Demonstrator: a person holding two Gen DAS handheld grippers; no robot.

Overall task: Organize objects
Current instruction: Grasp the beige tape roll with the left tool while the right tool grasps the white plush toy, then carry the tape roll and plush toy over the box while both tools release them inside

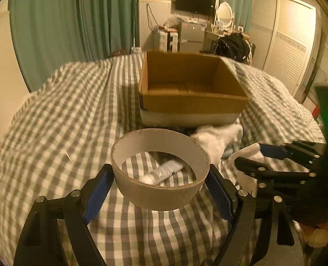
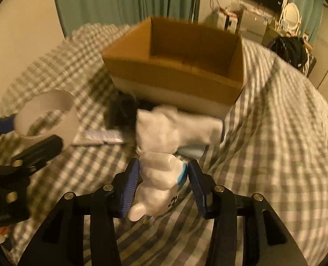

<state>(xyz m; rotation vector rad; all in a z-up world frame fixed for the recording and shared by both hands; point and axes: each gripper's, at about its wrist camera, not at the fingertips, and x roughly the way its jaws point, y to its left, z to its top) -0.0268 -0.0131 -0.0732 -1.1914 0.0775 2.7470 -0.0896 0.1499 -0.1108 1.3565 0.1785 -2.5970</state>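
My left gripper point(image 1: 160, 177) is shut on a wide cardboard tape ring point(image 1: 159, 190) and holds it above the checked bedcover; the ring also shows in the right wrist view point(image 2: 51, 119). My right gripper point(image 2: 164, 173) is shut on a bundle of white socks point(image 2: 164, 146) with blue trim, lifted off the bed; the socks also show in the left wrist view point(image 1: 217, 139). An open, empty cardboard box point(image 1: 190, 102) stands just beyond both, also in the right wrist view point(image 2: 177, 77). A white tube point(image 1: 164, 171) lies on the bed under the ring.
A flat white packet point(image 2: 97, 138) and a dark object point(image 2: 122, 110) lie on the bed in front of the box. The checked bedcover point(image 1: 64, 122) spreads all round. Green curtains point(image 1: 64, 22), a dresser with mirror and a wardrobe stand behind.
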